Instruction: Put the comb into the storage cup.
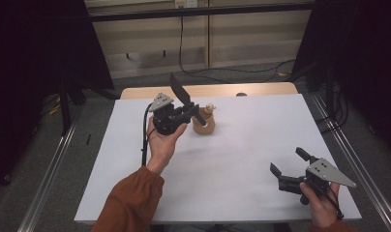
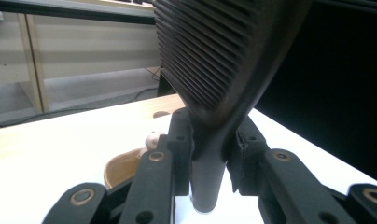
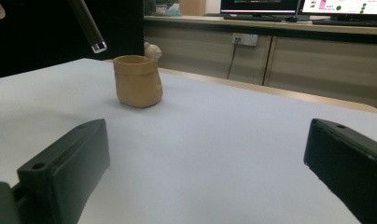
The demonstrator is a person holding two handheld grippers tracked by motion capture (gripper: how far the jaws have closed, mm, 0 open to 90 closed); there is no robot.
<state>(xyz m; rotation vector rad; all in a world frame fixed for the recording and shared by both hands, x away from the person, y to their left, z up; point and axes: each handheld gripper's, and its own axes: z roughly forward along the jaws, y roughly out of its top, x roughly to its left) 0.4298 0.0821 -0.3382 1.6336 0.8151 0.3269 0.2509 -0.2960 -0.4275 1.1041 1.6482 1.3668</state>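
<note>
A black slotted spatula (image 1: 180,89) is clamped by its handle in my left gripper (image 1: 186,110), which is shut on it above the white table's back middle. The ribbed blade (image 2: 210,51) rises up and away; the handle's end (image 3: 88,23) slants down just beside and above the rim of a small brown pot (image 1: 203,123). The pot (image 3: 137,81) stands upright and has a little pale figure (image 3: 152,50) on its far rim. My right gripper (image 1: 289,161) rests low near the front right, jaws open and nothing between them, pointed toward the pot.
The white tabletop (image 1: 232,159) has a wooden strip along its far edge (image 1: 261,89). Metal rails run along the floor on both sides, and dark curtains and stands flank the table. A cable crosses the floor behind.
</note>
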